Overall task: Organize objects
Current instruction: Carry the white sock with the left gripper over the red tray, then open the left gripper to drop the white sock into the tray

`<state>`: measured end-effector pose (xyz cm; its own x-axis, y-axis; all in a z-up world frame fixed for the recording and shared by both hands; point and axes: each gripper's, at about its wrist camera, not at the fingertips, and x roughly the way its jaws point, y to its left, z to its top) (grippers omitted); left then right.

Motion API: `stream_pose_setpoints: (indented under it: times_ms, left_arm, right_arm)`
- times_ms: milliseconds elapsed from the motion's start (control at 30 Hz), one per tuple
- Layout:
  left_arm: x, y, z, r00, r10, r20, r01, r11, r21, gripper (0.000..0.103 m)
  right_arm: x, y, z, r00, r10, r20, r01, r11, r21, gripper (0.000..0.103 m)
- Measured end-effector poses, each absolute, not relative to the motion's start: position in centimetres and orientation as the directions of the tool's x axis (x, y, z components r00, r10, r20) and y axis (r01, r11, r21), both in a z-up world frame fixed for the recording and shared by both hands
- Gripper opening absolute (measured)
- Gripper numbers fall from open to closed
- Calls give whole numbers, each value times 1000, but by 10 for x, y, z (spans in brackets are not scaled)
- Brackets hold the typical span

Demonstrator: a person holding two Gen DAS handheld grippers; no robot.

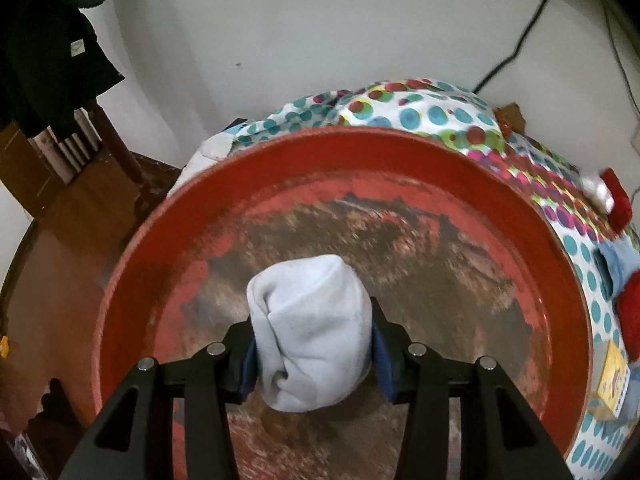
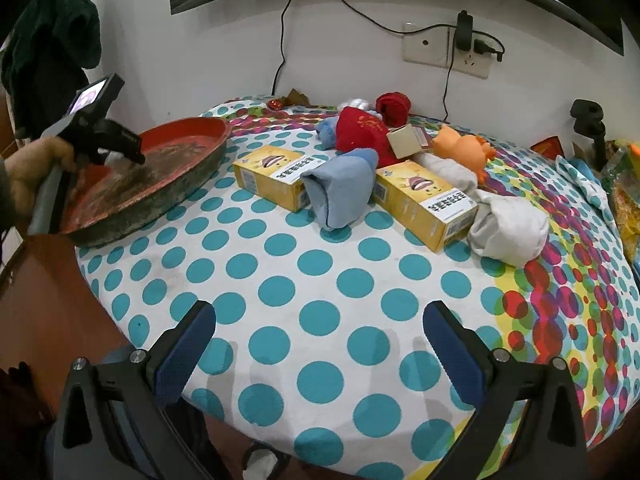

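Observation:
My left gripper (image 1: pixel 312 356) is shut on a rolled white sock (image 1: pixel 310 332) and holds it over the worn red round tray (image 1: pixel 160 240). In the right wrist view the left gripper (image 2: pixel 120 152) is over the same tray (image 2: pixel 188 184) at the table's left edge. My right gripper (image 2: pixel 320 344) is open and empty above the near part of the dotted tablecloth (image 2: pixel 320 280). Further back lie a light blue sock (image 2: pixel 340 188), two yellow boxes (image 2: pixel 272 178) (image 2: pixel 428 204), a white sock bundle (image 2: pixel 508 228), a red pouch (image 2: pixel 360 132), a red sock roll (image 2: pixel 394 108), a small cardboard cube (image 2: pixel 404 140) and an orange toy (image 2: pixel 460 148).
The white wall behind holds a socket plate (image 2: pixel 444 48) with cables. A black stand (image 2: pixel 588 120) and bright packets (image 2: pixel 628 184) are at the right edge. Dark clothes (image 2: pixel 52 40) hang at the left. Brown floor (image 1: pixel 60 260) lies left of the table.

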<state>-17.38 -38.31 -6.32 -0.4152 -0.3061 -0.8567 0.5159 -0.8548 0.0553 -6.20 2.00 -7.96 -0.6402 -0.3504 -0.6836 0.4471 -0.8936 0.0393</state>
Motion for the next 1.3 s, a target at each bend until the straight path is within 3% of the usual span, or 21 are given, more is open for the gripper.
stream_pose_setpoints:
  times_ms: [433,533,667,833,1000,1067,1300]
  left_arm:
    - [-195,-406,-61,-404,-365,-839,545,-832,100,48]
    - [-196,-410,-63,-421,-342,-840,556,-829,59,57]
    - [-189,-406,-57,-446,-333,-831,546,-836,42,58]
    - [-157,-376,-14,-615,-332,-715,471,-882,5,58]
    - [-112,-319,20,-750,-307,-586,348,-936,45,58]
    - [-92,-302,26,-793,-261,-551,307,-952,8,58]
    - [-27,-243,-2,-815,-98,-571,201,-972,-120,58]
  right_arm:
    - [-58,19,-91,-626,-344,-700,451,-892,36,103]
    - [-57,21,-93,-622,-337,-706,446,-895,35,103]
    - [-56,25,-88,-632,-328,-702,435,-900,29,103]
    - [-57,40,-79,-657,-307,-689,404,-915,22,103]
    - [-78,67,-78,-684,-215,-697,326,-945,-28,103]
    - [-92,82,-77,-696,-147,-703,262,-963,-57,103]
    - [-145,120,-69,-709,-86,-700,119,-993,1,102]
